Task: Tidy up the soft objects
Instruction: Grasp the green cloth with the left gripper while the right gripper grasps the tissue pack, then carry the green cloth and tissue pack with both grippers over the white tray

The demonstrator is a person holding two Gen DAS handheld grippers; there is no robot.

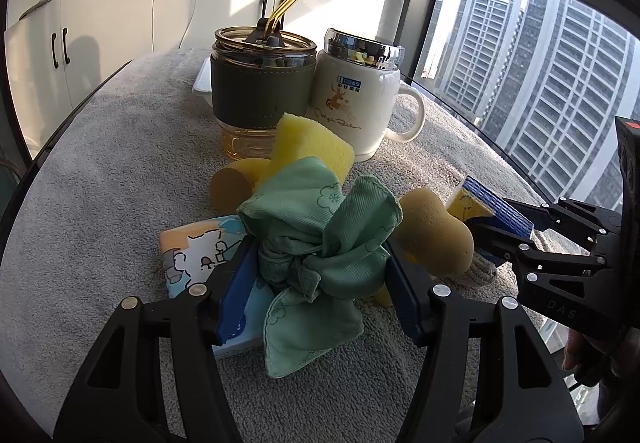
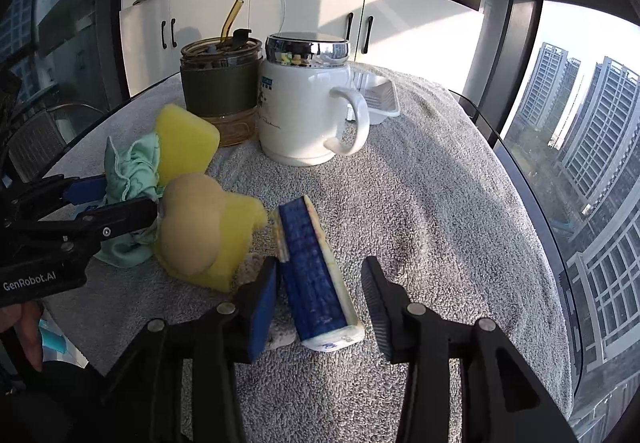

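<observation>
My left gripper (image 1: pixel 320 283) is shut on a bunched green cloth (image 1: pixel 320 239), held just above a printed tissue pack (image 1: pixel 192 255). It also shows in the right wrist view (image 2: pixel 116 203) with the cloth (image 2: pixel 132 171). My right gripper (image 2: pixel 320 299) is open around a blue-and-white scrub sponge (image 2: pixel 316 275) standing on edge; its left pad is close to the sponge and the right pad is apart. A tan gourd-shaped sponge (image 2: pixel 196 223) lies on a yellow sponge (image 2: pixel 240 219). Another yellow sponge (image 2: pixel 184 139) leans by the cups.
An amber glass cup with a dark sleeve and straw (image 1: pixel 260 83) and a white lidded mug (image 1: pixel 356 99) stand at the back on the grey towel-covered table (image 2: pixel 440 223). A white plastic tray (image 2: pixel 380 99) lies behind the mug. Windows are to the right.
</observation>
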